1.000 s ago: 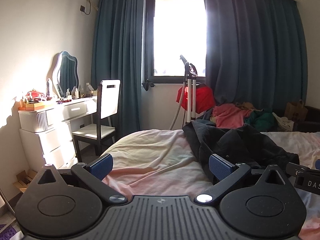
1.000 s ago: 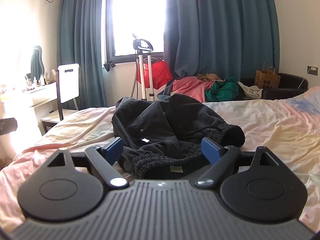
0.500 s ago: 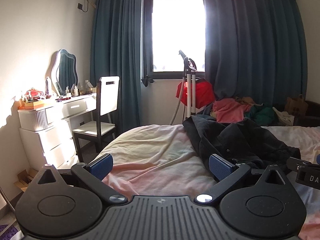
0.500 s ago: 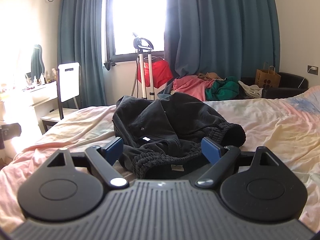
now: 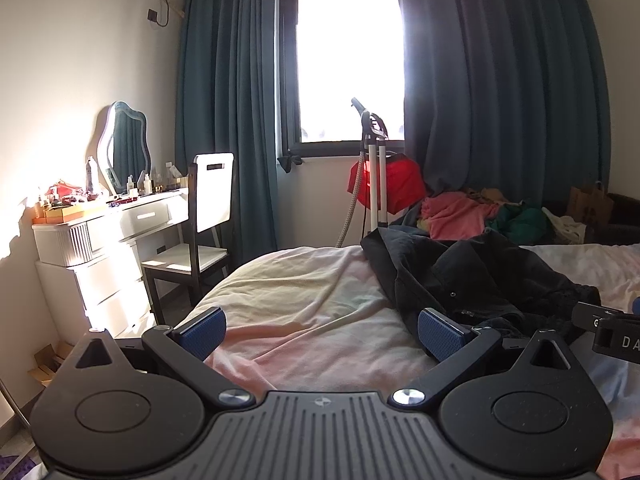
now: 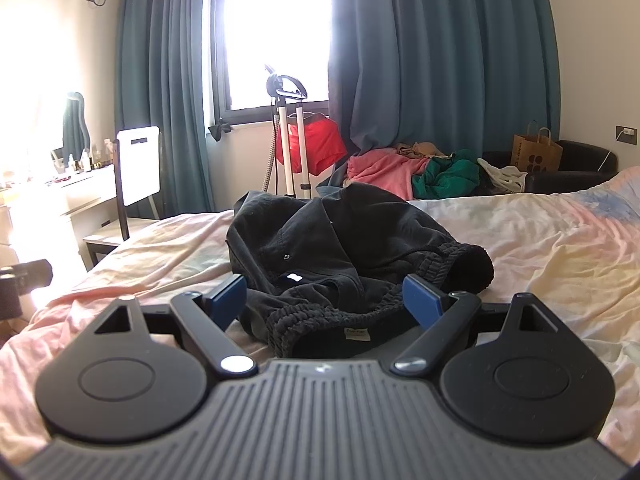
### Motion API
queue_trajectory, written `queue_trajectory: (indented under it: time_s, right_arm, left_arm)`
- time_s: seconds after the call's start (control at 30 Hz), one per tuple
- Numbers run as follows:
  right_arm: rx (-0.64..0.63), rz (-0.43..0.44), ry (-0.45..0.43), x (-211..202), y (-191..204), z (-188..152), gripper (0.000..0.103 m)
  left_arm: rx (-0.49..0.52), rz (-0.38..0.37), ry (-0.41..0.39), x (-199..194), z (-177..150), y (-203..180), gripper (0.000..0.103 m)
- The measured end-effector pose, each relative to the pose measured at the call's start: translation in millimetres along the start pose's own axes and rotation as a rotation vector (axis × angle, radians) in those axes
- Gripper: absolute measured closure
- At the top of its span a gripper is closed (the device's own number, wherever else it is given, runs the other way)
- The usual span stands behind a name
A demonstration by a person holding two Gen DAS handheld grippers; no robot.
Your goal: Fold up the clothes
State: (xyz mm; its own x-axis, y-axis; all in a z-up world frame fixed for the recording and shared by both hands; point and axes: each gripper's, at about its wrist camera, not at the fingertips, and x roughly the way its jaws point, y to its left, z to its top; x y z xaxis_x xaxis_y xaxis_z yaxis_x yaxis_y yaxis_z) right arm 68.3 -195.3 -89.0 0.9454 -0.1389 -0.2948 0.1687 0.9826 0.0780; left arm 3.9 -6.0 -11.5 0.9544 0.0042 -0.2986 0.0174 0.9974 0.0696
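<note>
A crumpled black garment with an elastic waistband (image 6: 340, 248) lies in a heap on the pale pink and yellow bed sheet (image 6: 540, 248). My right gripper (image 6: 324, 300) is open, low over the bed, its blue pads either side of the waistband's near edge without holding it. My left gripper (image 5: 320, 330) is open and empty over bare sheet (image 5: 304, 300), to the left of the garment (image 5: 460, 280). Part of the right gripper shows at the right edge of the left wrist view.
A pile of pink and green clothes (image 6: 416, 168) lies beyond the bed's far side. A garment steamer stand with a red cloth (image 6: 304, 144) is by the window. A chair (image 5: 204, 216) and white dresser (image 5: 104, 248) stand left of the bed.
The left gripper has tilted up slightly, so the room sits lower in its view. The right gripper has barely moved. The garment lies as before.
</note>
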Motion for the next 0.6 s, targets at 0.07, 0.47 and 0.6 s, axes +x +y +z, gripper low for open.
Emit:
queue_trajectory:
  time_s: [0.07, 0.47, 0.6]
  right_arm:
    - [0.002, 0.002, 0.001, 0.0, 0.0, 0.1, 0.016]
    - [0.017, 0.016, -0.006, 0.2, -0.9, 1.7, 0.016]
    - [0.045, 0.004, -0.036, -2.2, -5.2, 3.2, 0.016]
  left_arm:
    - [0.002, -0.002, -0.002, -0.2, -0.8, 0.1, 0.0]
    - [-0.012, -0.029, 0.004, 4.5, -5.9, 1.2, 0.0]
    - [-0.034, -0.043, 0.001, 6.5, -8.4, 2.7, 0.0]
